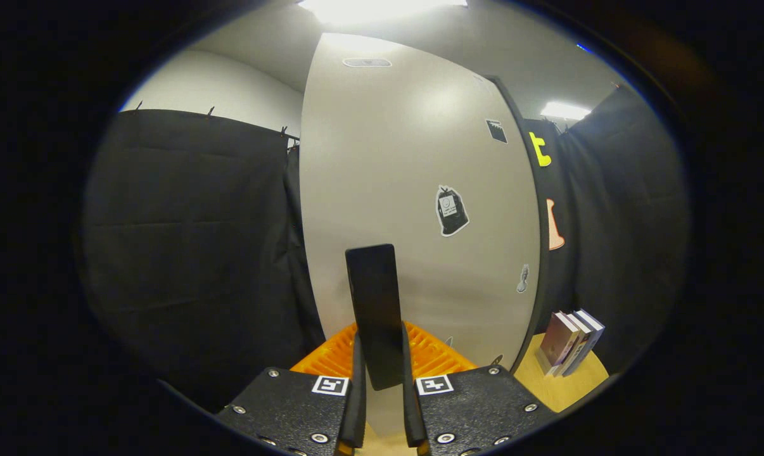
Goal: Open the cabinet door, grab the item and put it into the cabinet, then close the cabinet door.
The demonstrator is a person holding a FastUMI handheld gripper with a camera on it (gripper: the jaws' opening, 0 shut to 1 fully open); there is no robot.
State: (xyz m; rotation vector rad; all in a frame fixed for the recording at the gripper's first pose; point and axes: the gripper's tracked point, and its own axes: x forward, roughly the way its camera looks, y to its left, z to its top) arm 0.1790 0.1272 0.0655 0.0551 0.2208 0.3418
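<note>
A white cabinet door with a few stickers stands upright just beyond the fingers. A flat black handle rises upright from between the fingers in front of the door. My gripper is shut on the lower end of this handle, with both fingers pressing on its sides. The door's dark right edge curves down toward a wooden surface. Whether the door is swung open or closed against the cabinet, I cannot tell.
Several books stand leaning together on a light wooden surface to the right of the door. Black cloth walls hang to the left and right of the door. A ceiling light glares above the door's top.
</note>
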